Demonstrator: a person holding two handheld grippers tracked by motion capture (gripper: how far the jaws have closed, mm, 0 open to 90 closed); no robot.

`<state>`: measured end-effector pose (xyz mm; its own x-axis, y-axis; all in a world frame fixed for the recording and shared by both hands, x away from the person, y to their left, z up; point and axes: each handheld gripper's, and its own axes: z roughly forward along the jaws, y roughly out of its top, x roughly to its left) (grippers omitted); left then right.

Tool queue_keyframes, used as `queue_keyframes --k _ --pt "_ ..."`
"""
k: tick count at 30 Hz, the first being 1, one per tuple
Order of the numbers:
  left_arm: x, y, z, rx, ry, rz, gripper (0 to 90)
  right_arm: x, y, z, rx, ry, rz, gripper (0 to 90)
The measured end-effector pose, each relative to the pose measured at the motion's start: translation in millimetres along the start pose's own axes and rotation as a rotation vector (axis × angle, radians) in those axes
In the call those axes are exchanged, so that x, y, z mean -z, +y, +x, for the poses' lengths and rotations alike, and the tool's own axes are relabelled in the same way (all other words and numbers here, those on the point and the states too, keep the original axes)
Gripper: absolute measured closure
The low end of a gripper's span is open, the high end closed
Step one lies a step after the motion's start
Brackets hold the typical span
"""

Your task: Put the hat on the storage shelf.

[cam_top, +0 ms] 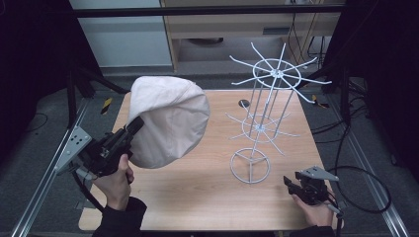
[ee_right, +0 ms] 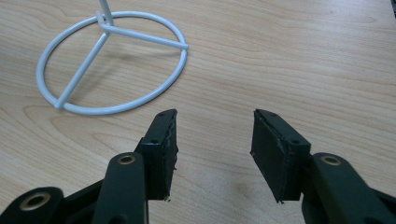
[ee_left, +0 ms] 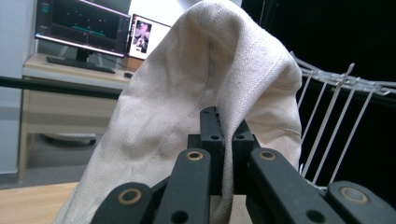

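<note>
Currently your left gripper (cam_top: 137,123) is clamped on the edge of the cream cloth hat (cam_top: 168,121), which is lifted above the left half of the wooden table (cam_top: 197,197). In the left gripper view the jaws are pressed together with a fold of the fabric pinched between them, and the cloth rises above and drapes to both sides. Your right gripper (ee_right: 212,140) rests low at the near right corner of the table, jaws spread apart with nothing between them. The white wire rack (cam_top: 264,113) stands upright on the right half of the table; its ring base (ee_right: 109,60) lies just ahead of the right jaws, not touching them.
</note>
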<state>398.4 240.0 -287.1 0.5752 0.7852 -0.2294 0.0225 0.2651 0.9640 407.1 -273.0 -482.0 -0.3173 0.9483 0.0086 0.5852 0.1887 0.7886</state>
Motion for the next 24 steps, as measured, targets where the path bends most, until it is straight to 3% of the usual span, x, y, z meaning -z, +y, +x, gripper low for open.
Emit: queue_keyframes --k 19,24 --pt "-9.1 29.6 -17.4 0.047 -0.093 -0.153 88.5 -0.3 0.1 -0.2 0.003 0.002 -0.001 49.6" --pt "-12.0 38.2 -23.5 0.046 -0.112 -0.173 88.5 -0.1 0.1 -0.4 0.002 0.000 -0.003 49.6"
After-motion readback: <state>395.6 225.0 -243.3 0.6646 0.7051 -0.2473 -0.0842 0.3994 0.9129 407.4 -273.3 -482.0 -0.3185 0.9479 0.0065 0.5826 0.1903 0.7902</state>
